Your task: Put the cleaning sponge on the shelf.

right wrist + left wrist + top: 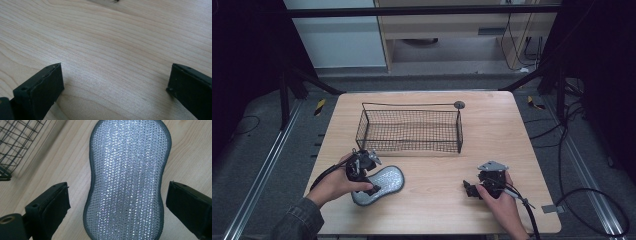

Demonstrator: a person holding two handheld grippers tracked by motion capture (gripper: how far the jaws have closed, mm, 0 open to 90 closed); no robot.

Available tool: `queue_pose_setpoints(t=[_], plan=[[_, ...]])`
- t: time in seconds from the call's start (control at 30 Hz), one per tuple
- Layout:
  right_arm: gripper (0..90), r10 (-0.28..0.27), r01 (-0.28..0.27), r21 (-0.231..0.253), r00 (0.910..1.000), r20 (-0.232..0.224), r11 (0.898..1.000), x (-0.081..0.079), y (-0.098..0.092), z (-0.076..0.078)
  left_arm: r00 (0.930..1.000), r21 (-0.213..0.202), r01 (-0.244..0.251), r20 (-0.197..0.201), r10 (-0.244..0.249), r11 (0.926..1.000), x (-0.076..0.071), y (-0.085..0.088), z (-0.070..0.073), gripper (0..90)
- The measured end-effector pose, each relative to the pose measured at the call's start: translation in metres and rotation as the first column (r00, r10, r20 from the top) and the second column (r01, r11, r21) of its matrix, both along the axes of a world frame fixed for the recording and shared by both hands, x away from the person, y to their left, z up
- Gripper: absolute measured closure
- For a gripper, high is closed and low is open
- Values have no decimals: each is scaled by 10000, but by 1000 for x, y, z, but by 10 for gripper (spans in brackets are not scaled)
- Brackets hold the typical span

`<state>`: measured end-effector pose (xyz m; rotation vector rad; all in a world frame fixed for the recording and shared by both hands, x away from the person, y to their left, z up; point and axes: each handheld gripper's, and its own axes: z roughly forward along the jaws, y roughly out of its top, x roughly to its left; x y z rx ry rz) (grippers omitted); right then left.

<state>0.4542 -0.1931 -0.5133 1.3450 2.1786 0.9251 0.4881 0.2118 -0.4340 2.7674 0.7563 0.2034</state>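
Observation:
A silver, peanut-shaped scrubbing sponge (380, 185) with a grey rim lies flat on the wooden table (437, 210), near the front left. My left gripper (367, 181) hovers over its near end, open. In the left gripper view the sponge (127, 177) runs up between the two black jaws, which stand wide on either side without touching it. My right gripper (473, 189) rests low at the front right, open, and in the right gripper view only bare wood (112, 57) lies between its jaws.
A black wire basket (409, 129) stands empty at the middle of the table, behind the sponge; its corner (15, 142) shows in the left gripper view. Dark frame struts and cables surround the table.

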Motion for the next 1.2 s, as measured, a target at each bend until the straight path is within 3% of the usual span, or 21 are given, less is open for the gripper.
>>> queue_pose_setpoints(t=[0.27,0.73,1.2], plan=[[4,-3,3,3,10000,-2,10000,0,0,0,9996,447,119,-250,-107,9989,1,-9,-15,41],[4,31,-31,-11,10000,8,10000,0,0,0,9974,422,376,-628,-349,9984,1,-13,-23,41],[4,53,-53,-8,10000,-1,10000,0,0,0,9970,535,452,-652,-417,9975,5,-17,-29,39]])
